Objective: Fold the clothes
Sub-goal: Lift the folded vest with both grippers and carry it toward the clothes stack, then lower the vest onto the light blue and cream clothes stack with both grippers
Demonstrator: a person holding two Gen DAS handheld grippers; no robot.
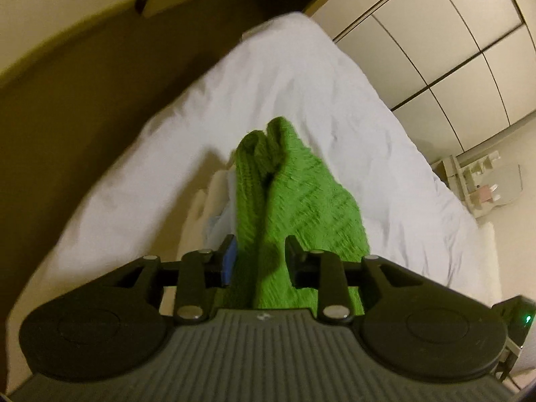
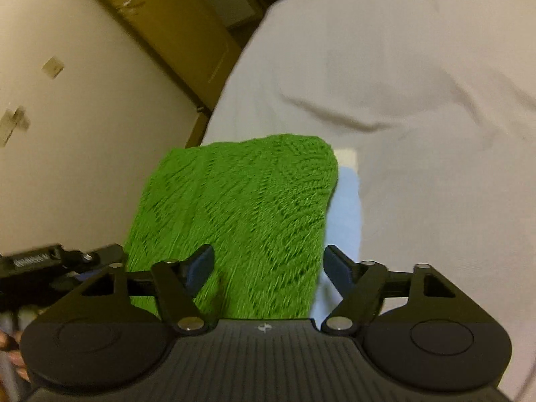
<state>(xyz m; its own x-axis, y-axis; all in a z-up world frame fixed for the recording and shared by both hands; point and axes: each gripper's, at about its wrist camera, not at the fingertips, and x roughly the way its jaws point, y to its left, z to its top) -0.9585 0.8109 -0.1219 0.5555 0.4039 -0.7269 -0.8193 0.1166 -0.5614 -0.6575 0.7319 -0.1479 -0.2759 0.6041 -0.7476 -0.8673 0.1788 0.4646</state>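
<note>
A green knit garment (image 1: 294, 184) runs bunched and creased from the bed up between my left gripper's (image 1: 259, 244) fingers, which are shut on it. In the right wrist view the same green garment (image 2: 241, 201) looks like a folded slab spread over a light blue garment (image 2: 348, 201). My right gripper (image 2: 268, 258) is open just over its near edge, with the knit passing between the wide-set fingers. The left gripper (image 2: 50, 261) shows at the left edge of that view, beside the green garment. A cream piece (image 1: 207, 207) and some light blue cloth (image 1: 221, 221) lie under the green one.
A white sheet (image 1: 301, 93) covers the bed, whose edge drops to brown floor (image 1: 67, 117) on the left. Wardrobe doors (image 1: 452, 50) and a small shelf (image 1: 482, 184) stand at the right. A cream wall (image 2: 67, 150) and a wooden door (image 2: 187, 33) lie beyond the bed.
</note>
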